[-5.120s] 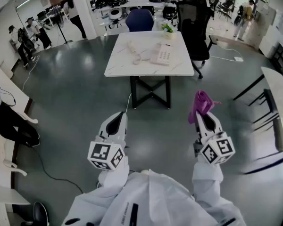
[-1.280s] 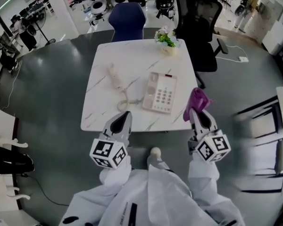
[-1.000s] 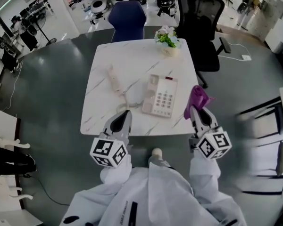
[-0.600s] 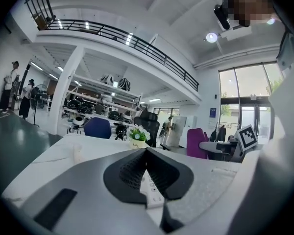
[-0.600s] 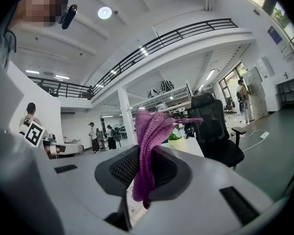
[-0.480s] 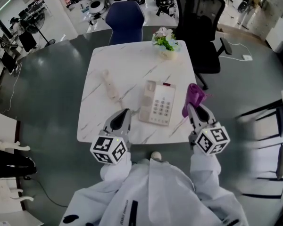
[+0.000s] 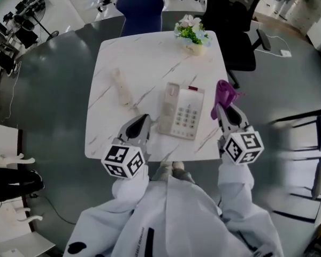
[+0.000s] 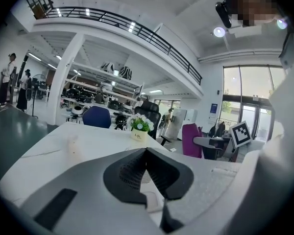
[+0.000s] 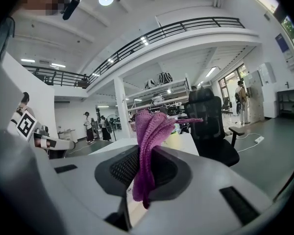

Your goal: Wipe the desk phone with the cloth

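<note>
Starting from the left edge, the tabletop (image 7: pixel 104 58) lies bare as far as the handset (image 7: pixel 119 87), which rests off its cradle in the left half, pointing from far edge to front. Just nearer, the left gripper (image 7: pixel 140 123) hangs over the front edge, its jaws together with nothing between them. The desk phone (image 7: pixel 183 111) sits right of the middle, close to the front edge and slightly askew, with open marble behind it up to the flower pot (image 7: pixel 192 33) at the far edge. At the right edge the right gripper (image 7: pixel 224 110) is clamped on the purple cloth (image 7: pixel 223 91), whose bunched end stands past the jaw tips; a narrow bare strip separates it from the phone. Beyond the far edge stand a blue chair (image 7: pixel 139 1) and a black chair (image 7: pixel 235 15); grey floor lies open on both sides
</note>
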